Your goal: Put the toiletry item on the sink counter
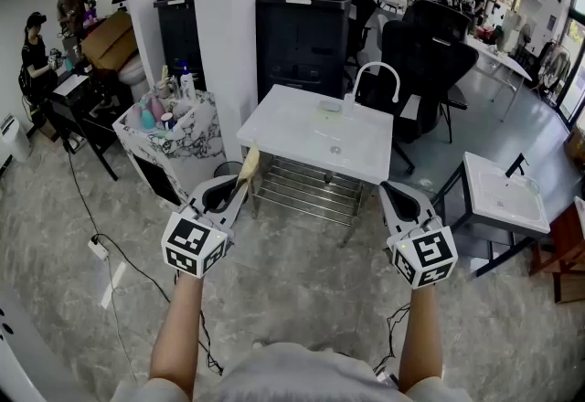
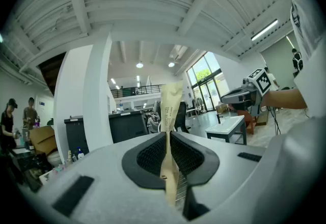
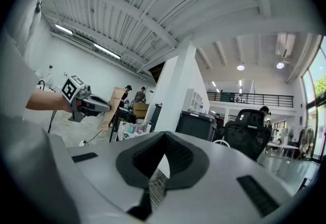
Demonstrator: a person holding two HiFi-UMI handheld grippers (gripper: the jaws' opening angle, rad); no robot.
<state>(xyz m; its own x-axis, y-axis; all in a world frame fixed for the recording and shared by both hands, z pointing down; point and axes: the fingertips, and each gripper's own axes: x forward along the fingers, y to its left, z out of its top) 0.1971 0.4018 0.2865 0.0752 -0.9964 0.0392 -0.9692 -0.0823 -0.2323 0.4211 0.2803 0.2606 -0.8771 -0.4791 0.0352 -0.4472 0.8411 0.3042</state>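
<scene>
A thin tan sachet [image 1: 248, 166] stands upright between the jaws of my left gripper [image 1: 236, 188], which is shut on it just short of the white sink counter [image 1: 297, 131]. The left gripper view shows the sachet [image 2: 170, 108] clamped edge-on between the black pads [image 2: 150, 157], its upper half sticking out above them. My right gripper [image 1: 395, 196] hovers by the counter's front right corner, shut with nothing in it. The right gripper view shows its tips [image 3: 164, 139] meeting, and the left gripper [image 3: 84, 103] with the sachet [image 3: 113, 108] further left.
A curved faucet [image 1: 377, 71] rises at the counter's back edge, and a wire rack [image 1: 306, 190] sits under it. A marble-patterned bin [image 1: 196, 146] with several bottles stands left of the counter. A second sink [image 1: 503, 195] is on the right. Cables [image 1: 110, 249] lie on the floor.
</scene>
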